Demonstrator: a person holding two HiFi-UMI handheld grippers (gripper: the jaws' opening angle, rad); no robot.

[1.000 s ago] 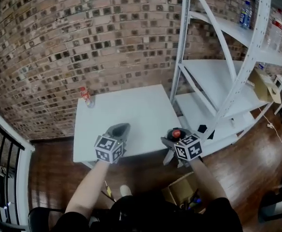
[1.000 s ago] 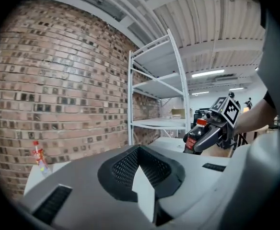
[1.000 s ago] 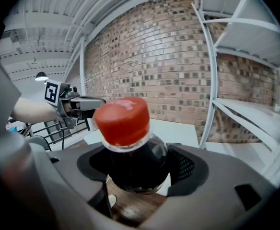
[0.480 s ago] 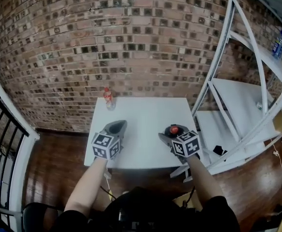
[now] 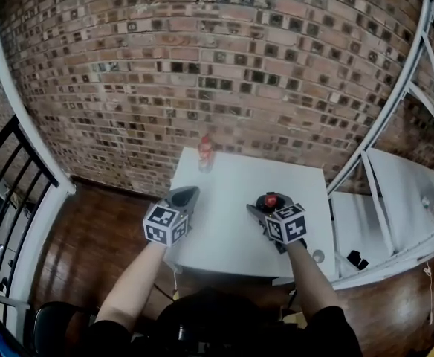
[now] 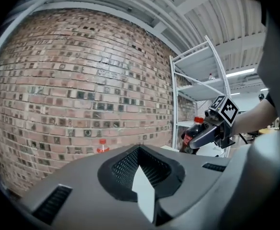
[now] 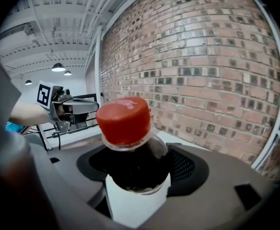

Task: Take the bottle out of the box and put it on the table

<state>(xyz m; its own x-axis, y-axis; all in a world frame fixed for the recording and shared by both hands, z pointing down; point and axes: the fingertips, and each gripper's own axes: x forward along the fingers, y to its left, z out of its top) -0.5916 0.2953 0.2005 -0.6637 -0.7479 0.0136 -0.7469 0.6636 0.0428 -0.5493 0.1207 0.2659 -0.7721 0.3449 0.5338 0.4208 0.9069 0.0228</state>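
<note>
My right gripper is shut on a dark soda bottle with a red cap, held above the right part of the white table. In the right gripper view the bottle sits between the jaws of the right gripper, cap towards the camera. My left gripper hovers over the table's left side, shut and holding nothing. In the left gripper view the left gripper is in the foreground, and the right gripper carries the bottle off to the right.
A second bottle with a red cap stands at the table's far edge by the brick wall. A white metal shelf rack stands to the right, a dark railing to the left. The floor is dark wood.
The view has swung left: the rack slid off to the right and the table came to the centre. Both grippers went along, from the table's near edge to above it, bottle still held.
</note>
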